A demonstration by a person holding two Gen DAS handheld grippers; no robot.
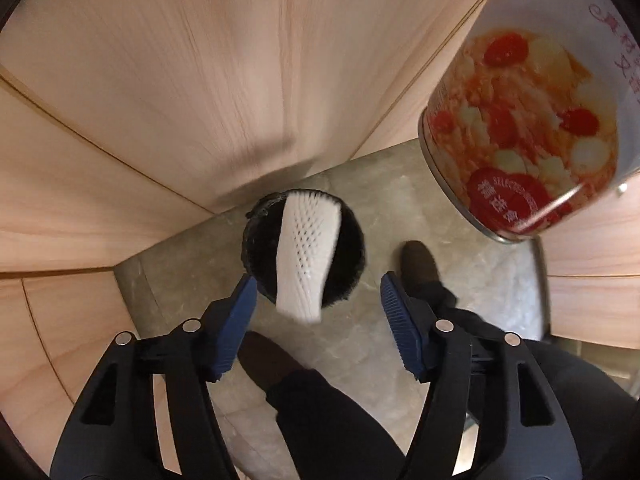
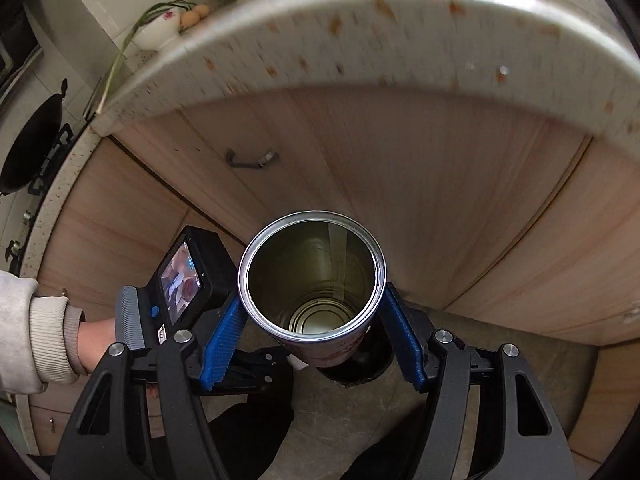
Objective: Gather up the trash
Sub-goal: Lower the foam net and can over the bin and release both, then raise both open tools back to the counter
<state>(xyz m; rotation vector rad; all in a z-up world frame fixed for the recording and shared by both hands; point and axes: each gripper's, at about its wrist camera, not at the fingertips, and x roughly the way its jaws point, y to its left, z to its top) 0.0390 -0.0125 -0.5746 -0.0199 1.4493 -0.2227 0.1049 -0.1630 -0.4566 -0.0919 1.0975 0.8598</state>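
Note:
In the left wrist view my left gripper [image 1: 318,320] is open and empty above the floor. Just beyond its blue pads [image 1: 236,328] a white foam net [image 1: 306,252] hangs in the air over the black trash bin [image 1: 260,240] on the floor, touching neither pad. A printed tin can [image 1: 528,120] hangs at upper right. In the right wrist view my right gripper [image 2: 314,320] is shut on that open, empty can [image 2: 312,276], held upright above the bin [image 2: 360,372]. The left gripper's body with its camera [image 2: 188,280] sits to the left.
Wooden cabinet doors [image 1: 180,80] stand behind the bin, under a speckled counter edge [image 2: 360,48]. Bowls [image 2: 160,28] and a wok on a stove [image 2: 32,148] sit on the counter at left. The person's dark shoes [image 1: 420,268] stand on grey floor tiles near the bin.

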